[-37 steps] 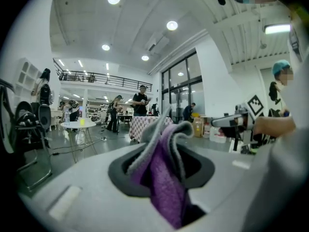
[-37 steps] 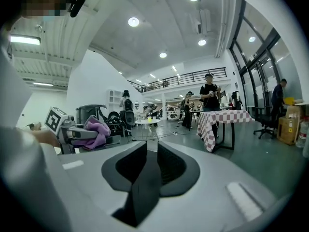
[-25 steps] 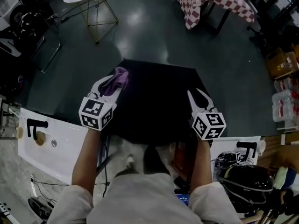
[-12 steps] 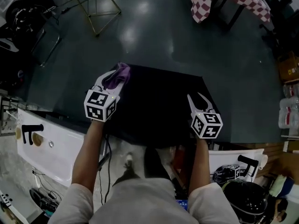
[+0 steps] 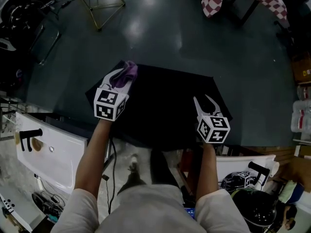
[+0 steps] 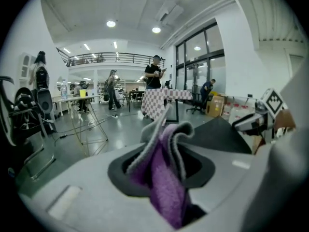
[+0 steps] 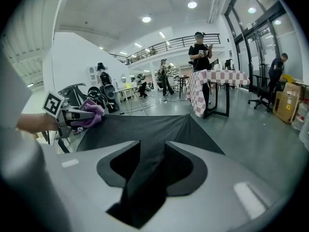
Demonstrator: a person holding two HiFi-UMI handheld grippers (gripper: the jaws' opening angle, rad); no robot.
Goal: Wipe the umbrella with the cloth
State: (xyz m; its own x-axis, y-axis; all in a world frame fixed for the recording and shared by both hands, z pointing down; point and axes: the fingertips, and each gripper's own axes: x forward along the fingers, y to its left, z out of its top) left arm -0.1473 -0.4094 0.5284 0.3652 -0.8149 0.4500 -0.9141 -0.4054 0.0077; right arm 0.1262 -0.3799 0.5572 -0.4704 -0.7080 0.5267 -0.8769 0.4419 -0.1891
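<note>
There was one open black fabric umbrella point(image 5: 165, 110), one purple terry cloth point(image 5: 128, 72) and two hand-held grippers. The umbrella's canopy was spread out in front of the person over the dark glossy floor point(image 5: 160, 28), its upper face toward the head camera. In the head view it reached wider from side to side than from near to far. Its shaft and handle were hidden beneath it, so which way they pointed could not be told. In the right gripper view, one ridge of the canopy ran from that gripper away toward the far edge. The left gripper point(image 5: 120, 77) sat at the canopy's far left corner, its jaws closed on the bunched cloth, which stuck out past their tips. The right gripper point(image 5: 202, 101) was over the canopy's right part, well apart from the left. Its jaws had just been opening and stood wide, with a fold of the black fabric between them.
</note>
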